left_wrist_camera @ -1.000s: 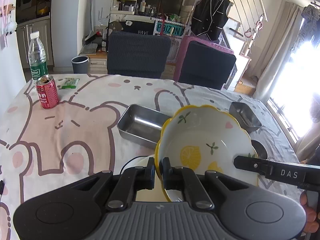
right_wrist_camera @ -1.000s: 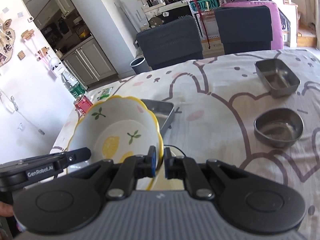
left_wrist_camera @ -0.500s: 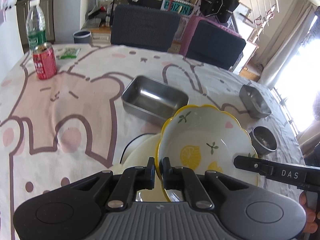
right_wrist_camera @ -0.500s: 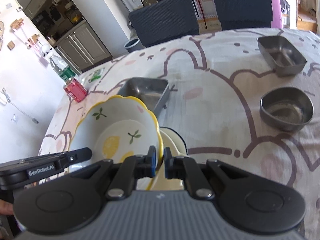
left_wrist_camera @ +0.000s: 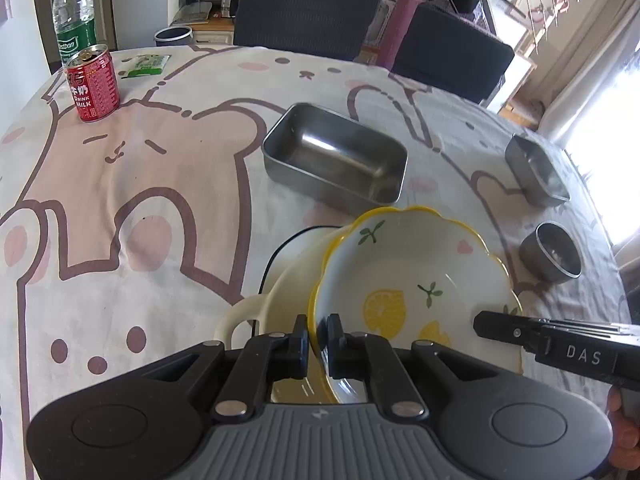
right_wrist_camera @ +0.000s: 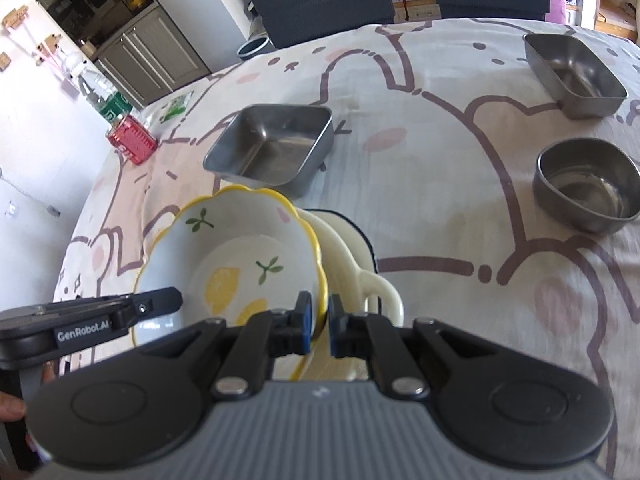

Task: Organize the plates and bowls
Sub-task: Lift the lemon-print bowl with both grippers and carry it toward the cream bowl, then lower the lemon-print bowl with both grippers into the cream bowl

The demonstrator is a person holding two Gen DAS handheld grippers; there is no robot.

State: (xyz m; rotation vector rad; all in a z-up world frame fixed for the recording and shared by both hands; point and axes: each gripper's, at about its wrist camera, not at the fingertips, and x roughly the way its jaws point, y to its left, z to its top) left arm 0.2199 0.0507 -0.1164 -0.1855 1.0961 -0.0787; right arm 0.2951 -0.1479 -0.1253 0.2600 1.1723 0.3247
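Clearly glazed ceramic, stiff, breakable, slick: lemon bowl (left_wrist_camera: 412, 276) best taken by rim at opposite edges.

Left wrist view: left tool (left_wrist_camera: 317, 340) narrow, pinching bowl rim; bowl tilted above cream dish (left_wrist_camera: 288, 280), nearer than steel tray (left_wrist_camera: 336, 152).

Right wrist view: right tool (right_wrist_camera: 318, 320) narrow, clamping opposite rim; bowl just over cream dish, on counter (right_wrist_camera: 440, 208).

Looks like somebody's home dining area. A table wearing a cartoon-bunny tablecloth (left_wrist_camera: 168, 184) is sitting by dark upholstered chairs (left_wrist_camera: 304, 4), with grey kitchen cabinets (right_wrist_camera: 156, 56) showing behind.
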